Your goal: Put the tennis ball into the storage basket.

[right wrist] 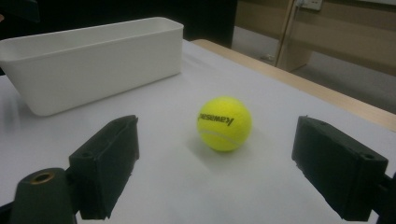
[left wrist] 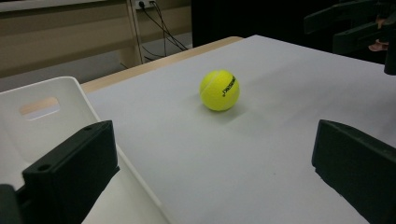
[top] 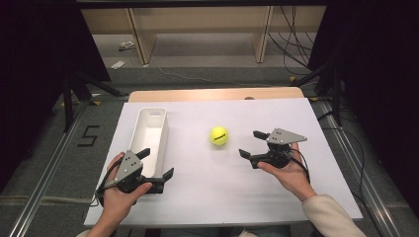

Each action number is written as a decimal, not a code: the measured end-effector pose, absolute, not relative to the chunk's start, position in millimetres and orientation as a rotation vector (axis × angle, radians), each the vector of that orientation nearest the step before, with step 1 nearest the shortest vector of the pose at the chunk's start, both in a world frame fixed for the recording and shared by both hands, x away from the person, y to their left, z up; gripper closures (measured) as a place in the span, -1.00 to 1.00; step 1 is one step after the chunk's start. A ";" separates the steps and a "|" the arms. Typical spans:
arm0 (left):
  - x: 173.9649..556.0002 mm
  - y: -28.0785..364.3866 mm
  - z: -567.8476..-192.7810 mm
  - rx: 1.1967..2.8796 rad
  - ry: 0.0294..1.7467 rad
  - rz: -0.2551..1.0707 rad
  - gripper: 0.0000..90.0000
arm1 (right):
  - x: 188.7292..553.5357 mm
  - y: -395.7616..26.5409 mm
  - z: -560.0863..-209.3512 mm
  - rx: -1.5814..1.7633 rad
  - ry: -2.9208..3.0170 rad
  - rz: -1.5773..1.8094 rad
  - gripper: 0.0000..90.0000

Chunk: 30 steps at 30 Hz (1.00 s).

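Both grippers are held with jaws spread: the right gripper [top: 252, 144] is aimed at the tennis ball [top: 219, 136], the left gripper [top: 157, 163] beside the white bin [top: 148, 129].

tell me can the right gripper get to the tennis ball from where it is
Probably yes: the right gripper is open and faces the tennis ball, with bare table between them.

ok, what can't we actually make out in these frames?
- Inside of the white bin: in the right gripper view its near wall hides the interior; in the left gripper view a jaw covers part.
- Lettering on the tennis ball: too small in the high view.
- Right gripper: cut off by the left gripper view's edge.
- Far-side ball contact: hidden.
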<state>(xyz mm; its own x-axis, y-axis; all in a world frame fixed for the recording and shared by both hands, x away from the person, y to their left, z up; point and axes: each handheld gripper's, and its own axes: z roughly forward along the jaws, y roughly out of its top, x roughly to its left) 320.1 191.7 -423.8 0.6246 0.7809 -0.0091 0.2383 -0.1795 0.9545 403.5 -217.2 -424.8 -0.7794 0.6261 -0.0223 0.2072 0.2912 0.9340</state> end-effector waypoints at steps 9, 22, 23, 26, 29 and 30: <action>320.1 191.4 -423.7 1.725 0.839 0.603 -1.00 | 416.1 -208.8 -426.6 0.763 2.181 1.489 -0.66; 319.4 191.7 -423.9 1.720 0.852 0.589 -1.00 | 431.7 -194.0 -432.3 0.776 2.198 1.466 -0.66; 320.2 192.4 -423.5 1.722 0.838 0.606 -1.00 | 433.3 -192.9 -432.9 0.774 2.200 1.466 -0.66; 320.1 192.3 -423.4 1.722 0.836 0.605 -1.00 | 437.1 -189.3 -434.6 0.782 2.203 1.460 -0.66; 320.1 192.5 -423.3 1.721 0.837 0.605 -1.00 | 439.9 -187.4 -435.6 0.783 2.207 1.457 -0.66; 320.0 192.4 -423.3 1.720 0.839 0.605 -1.00 | 441.2 -186.3 -436.2 0.787 2.206 1.454 -0.66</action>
